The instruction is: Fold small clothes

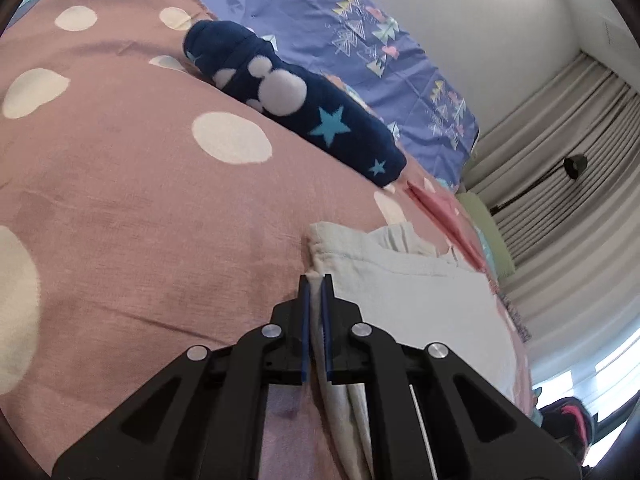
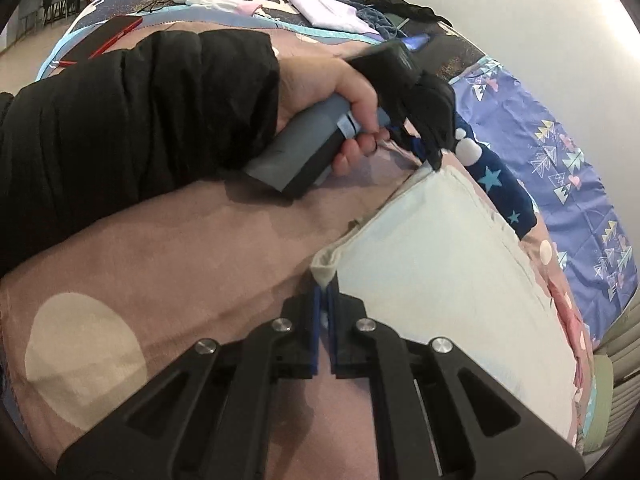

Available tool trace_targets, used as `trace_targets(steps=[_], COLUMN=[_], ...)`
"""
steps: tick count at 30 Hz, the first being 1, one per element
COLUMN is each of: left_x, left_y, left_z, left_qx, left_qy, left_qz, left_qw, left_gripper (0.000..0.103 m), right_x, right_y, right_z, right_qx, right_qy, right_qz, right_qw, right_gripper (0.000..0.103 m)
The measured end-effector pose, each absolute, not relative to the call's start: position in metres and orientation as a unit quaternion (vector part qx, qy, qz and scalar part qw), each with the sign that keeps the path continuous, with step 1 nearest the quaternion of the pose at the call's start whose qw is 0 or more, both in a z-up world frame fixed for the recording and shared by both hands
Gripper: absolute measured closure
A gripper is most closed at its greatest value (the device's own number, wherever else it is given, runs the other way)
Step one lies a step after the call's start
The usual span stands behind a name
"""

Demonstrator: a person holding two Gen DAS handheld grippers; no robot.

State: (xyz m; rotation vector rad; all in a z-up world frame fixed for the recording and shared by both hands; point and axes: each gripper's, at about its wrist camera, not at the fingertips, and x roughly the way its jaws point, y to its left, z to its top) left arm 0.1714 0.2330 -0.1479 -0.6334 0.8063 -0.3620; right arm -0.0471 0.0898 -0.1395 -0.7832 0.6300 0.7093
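Note:
A small white garment (image 1: 412, 292) lies folded flat on the pink polka-dot bedcover (image 1: 132, 200). My left gripper (image 1: 316, 280) is shut on the garment's left edge, with cloth running between the blue pads. In the right wrist view the same white garment (image 2: 432, 264) spreads to the right, and my right gripper (image 2: 325, 288) is shut on its near corner. The left gripper (image 2: 434, 160), held by a hand in a black sleeve, pinches the garment's far corner.
A navy sock with stars and white dots (image 1: 292, 108) lies beyond the garment. A purple patterned sheet (image 1: 360, 40) and a pink item (image 1: 444, 216) lie to the right. Curtains (image 1: 560, 168) hang past the bed. Clothes (image 2: 332, 10) and a red-edged phone (image 2: 108, 36) lie far off.

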Motion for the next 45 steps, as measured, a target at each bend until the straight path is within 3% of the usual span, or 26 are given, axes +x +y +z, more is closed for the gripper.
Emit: trace_targets(steps=[3, 5, 11, 17, 23, 32, 34, 35, 36, 37, 40, 41, 42, 44, 45], left_x=[0.161, 0.15, 0.123, 0.076, 0.056, 0.053, 0.052, 0.05, 0.048, 0.046, 0.048, 0.048, 0.049, 0.054, 0.054], left_y=[0.242, 0.25, 0.274, 0.236, 0.196, 0.196, 0.193, 0.19, 0.188, 0.183, 0.178, 0.18, 0.185, 0.195, 0.199], left_z=[-0.139, -0.133, -0.137, -0.152, -0.148, -0.15, -0.149, -0.148, -0.146, -0.144, -0.145, -0.145, -0.146, -0.151, -0.152], left_qx=[-0.289, -0.272, -0.284, -0.256, -0.195, -0.21, -0.209, -0.207, -0.202, -0.189, -0.172, -0.176, -0.189, -0.216, -0.225], left_qy=[0.391, 0.39, 0.393, 0.418, 0.42, 0.416, 0.414, 0.411, 0.408, 0.406, 0.415, 0.414, 0.414, 0.418, 0.419], left_qz=[-0.2, -0.203, -0.186, -0.223, -0.245, -0.279, -0.293, -0.307, -0.316, -0.319, -0.302, -0.302, -0.301, -0.291, -0.287], left_qw=[0.85, 0.856, 0.855, 0.842, 0.852, 0.84, 0.836, 0.833, 0.832, 0.835, 0.841, 0.84, 0.838, 0.833, 0.831], left_gripper=[0.098, 0.097, 0.093, 0.093, 0.08, 0.074, 0.068, 0.058, 0.05, 0.048, 0.048, 0.049, 0.052, 0.063, 0.072], right_x=[-0.047, -0.05, -0.023, 0.09, 0.16, 0.171, 0.174, 0.176, 0.177, 0.179, 0.182, 0.184, 0.185, 0.188, 0.189], right_y=[0.082, 0.075, 0.063, 0.066, 0.116, 0.142, 0.146, 0.148, 0.15, 0.151, 0.154, 0.154, 0.154, 0.155, 0.155], right_z=[-0.138, -0.131, -0.09, -0.053, -0.074, -0.102, -0.106, -0.108, -0.111, -0.114, -0.122, -0.125, -0.125, -0.126, -0.126], right_qx=[-0.331, -0.314, -0.288, -0.229, -0.207, -0.223, -0.232, -0.237, -0.239, -0.239, -0.247, -0.248, -0.249, -0.257, -0.259], right_qy=[0.319, 0.317, 0.286, 0.336, 0.424, 0.457, 0.46, 0.462, 0.465, 0.467, 0.473, 0.473, 0.472, 0.466, 0.465], right_qz=[0.343, 0.355, 0.326, 0.272, 0.285, 0.293, 0.287, 0.283, 0.281, 0.28, 0.268, 0.265, 0.262, 0.249, 0.242], right_qw=[0.82, 0.822, 0.854, 0.872, 0.834, 0.809, 0.808, 0.806, 0.805, 0.804, 0.802, 0.803, 0.804, 0.809, 0.811], right_gripper=[0.097, 0.081, 0.081, 0.081, 0.075, 0.062, 0.06, 0.06, 0.06, 0.06, 0.062, 0.067, 0.071, 0.093, 0.094])
